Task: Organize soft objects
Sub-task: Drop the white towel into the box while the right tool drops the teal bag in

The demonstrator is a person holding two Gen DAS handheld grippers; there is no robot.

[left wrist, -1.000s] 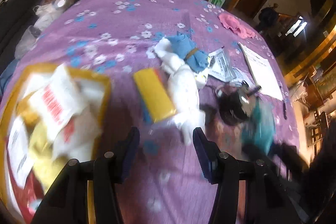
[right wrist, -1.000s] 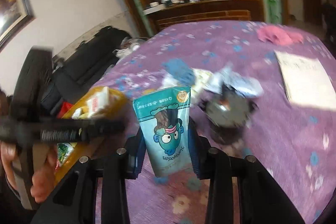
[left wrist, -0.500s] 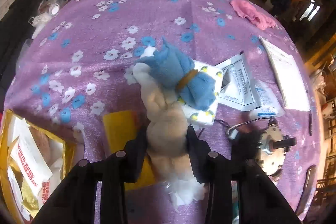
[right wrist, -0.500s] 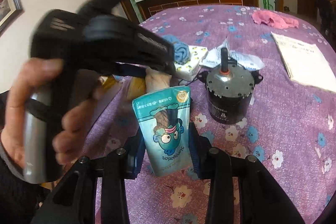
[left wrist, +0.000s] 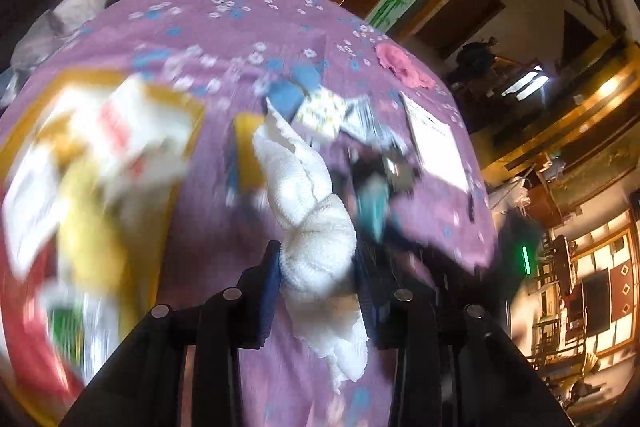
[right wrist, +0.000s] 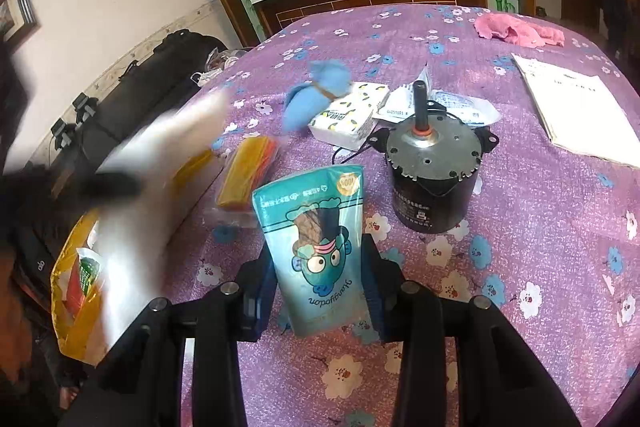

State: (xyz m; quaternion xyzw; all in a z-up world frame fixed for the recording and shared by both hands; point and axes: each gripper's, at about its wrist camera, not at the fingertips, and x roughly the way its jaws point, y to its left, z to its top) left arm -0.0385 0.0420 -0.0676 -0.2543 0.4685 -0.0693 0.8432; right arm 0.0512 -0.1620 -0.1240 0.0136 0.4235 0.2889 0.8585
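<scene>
1. A tabletop (right wrist: 540,227) under a purple cloth with white and blue flowers fills most of both views.
2. A yellow bag (right wrist: 76,327) sits at its left edge, stuffed with packets; in the left wrist view it is only a smear of blur.
3. A white booklet (right wrist: 576,111) lies flat toward the right side, and a pink cloth (right wrist: 520,31) lies crumpled near the far edge.
4. A black motor (right wrist: 432,171) stands upright near the middle, its shaft pointing up, just in front of some flat foil packets.
5. The left gripper (left wrist: 316,283) has its 2 fingers pressed narrow on a white towel (left wrist: 312,211), lifted clear of the cloth with its ends hanging free above and below the grip.
6. The right gripper (right wrist: 318,287) holds a teal snack pouch (right wrist: 316,247) upright between its 2 fingers, cartoon face outward, just in front of the motor.
7. A yellow packet (right wrist: 248,171) lies left of the pouch.
8. A blue rolled cloth (right wrist: 316,95) rests against a white tissue pack (right wrist: 352,111) farther back.
</scene>
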